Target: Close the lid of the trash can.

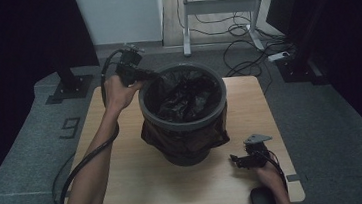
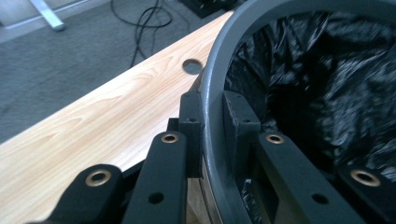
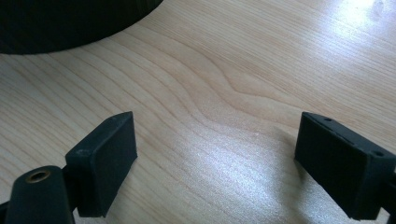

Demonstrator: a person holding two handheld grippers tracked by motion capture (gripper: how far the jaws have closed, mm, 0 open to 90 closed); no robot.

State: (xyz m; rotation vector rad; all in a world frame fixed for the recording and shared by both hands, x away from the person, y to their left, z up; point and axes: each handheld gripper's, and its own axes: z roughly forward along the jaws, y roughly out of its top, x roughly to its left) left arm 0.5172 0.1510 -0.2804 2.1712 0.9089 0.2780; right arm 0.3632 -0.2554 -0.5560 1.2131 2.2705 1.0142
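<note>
- Your left claw (image 2: 212,123) is clamped on the grey rim of the bin (image 1: 184,112), one pad outside, one inside against the black liner bag (image 1: 184,95); pull sideways and the bin, standing mid-table (image 1: 127,187), could tip or slide
- The liner may tear or slip off the rim if the inner pad drags it
- Left forearm reaches forward, wrist bent toward the bin's far-left rim; your right claw (image 3: 215,163) rests low over the table's near right, jaws wide, holding nothing

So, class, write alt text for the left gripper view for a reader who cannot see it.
The left gripper clamps the grey rim of a bin, one jaw outside and one inside. A crumpled black bag lines the bin, which stands on a light wooden table.
</note>
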